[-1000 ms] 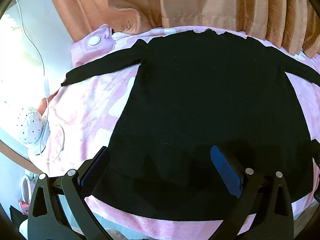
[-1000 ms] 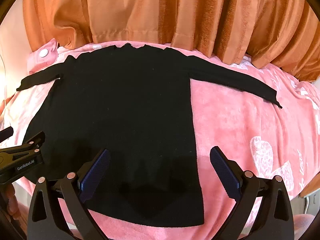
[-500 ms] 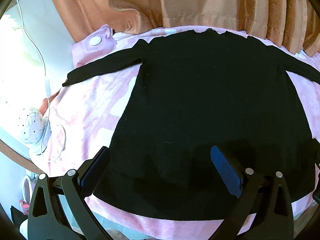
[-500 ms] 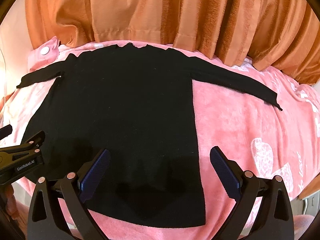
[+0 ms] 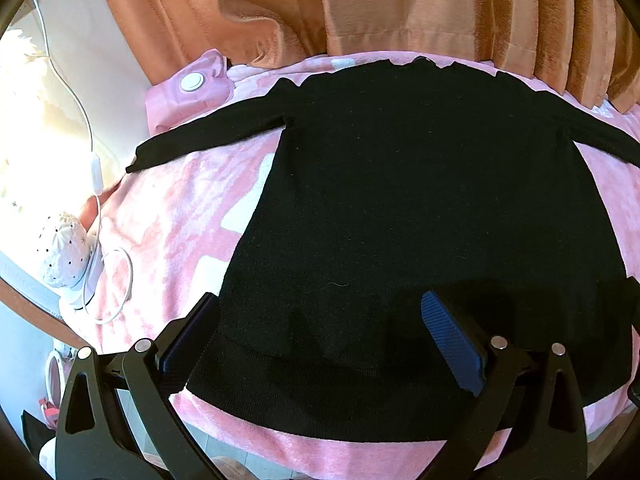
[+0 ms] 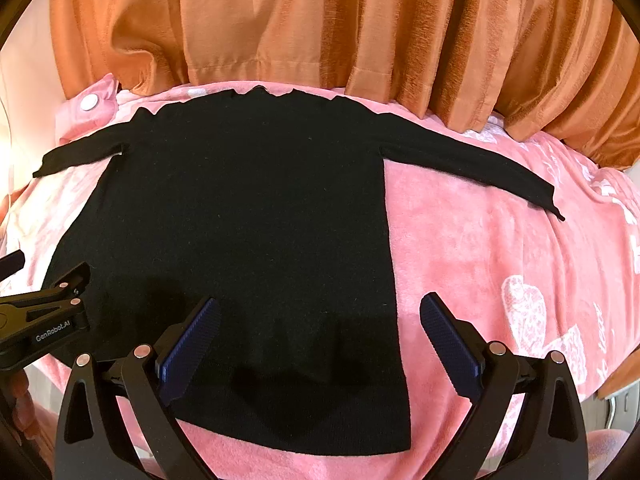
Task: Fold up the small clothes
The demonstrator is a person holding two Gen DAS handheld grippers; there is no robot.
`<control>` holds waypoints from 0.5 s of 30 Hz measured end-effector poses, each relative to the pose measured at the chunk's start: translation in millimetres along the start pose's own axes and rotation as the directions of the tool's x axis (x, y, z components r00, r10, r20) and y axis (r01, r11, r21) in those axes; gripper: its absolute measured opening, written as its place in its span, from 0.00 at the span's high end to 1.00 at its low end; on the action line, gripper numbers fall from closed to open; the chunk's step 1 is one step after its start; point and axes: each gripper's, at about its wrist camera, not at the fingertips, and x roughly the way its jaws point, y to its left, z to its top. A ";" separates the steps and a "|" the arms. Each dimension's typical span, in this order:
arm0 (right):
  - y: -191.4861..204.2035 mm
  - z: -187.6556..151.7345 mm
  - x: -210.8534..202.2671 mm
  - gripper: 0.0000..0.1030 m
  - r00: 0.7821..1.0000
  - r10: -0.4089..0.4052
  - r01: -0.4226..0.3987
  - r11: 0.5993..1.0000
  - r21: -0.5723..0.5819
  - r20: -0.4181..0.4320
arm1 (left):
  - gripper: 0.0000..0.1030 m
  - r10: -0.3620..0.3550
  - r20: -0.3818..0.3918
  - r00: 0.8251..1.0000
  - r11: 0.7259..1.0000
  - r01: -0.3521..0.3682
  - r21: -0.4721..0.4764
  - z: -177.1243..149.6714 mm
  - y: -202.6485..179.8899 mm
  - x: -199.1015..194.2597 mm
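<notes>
A black long-sleeved sweater [image 5: 420, 200] [image 6: 248, 216] lies flat on a pink blanket, collar toward the curtains, both sleeves spread out sideways. My left gripper [image 5: 320, 340] hovers open above the sweater's lower left hem, with nothing between its blue pads. Over the lower right part of the sweater my right gripper [image 6: 316, 340] is also open and holds nothing. The left gripper [image 6: 44, 316] shows from the side at the left edge of the right wrist view.
The pink fleece blanket [image 6: 480, 264] [image 5: 172, 232] covers the bed. Orange curtains [image 6: 320, 24] hang right behind it. At the left a white cable [image 5: 92, 168] and a white dotted object [image 5: 64, 256] sit beside the bed edge. A pink pillow corner with a white snap [image 5: 192, 82] lies near the left sleeve.
Both views have shifted slightly back and up, so the sweater sits a little lower in frame. The grippers stay open and the sweater has not moved.
</notes>
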 end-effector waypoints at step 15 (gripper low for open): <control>2.2 -2.2 0.6 0.05 1.000 -0.002 0.002 1.000 0.001 0.003 | 0.05 0.002 -0.004 1.000 1.000 -0.002 -0.002 0.6 1.1 1.0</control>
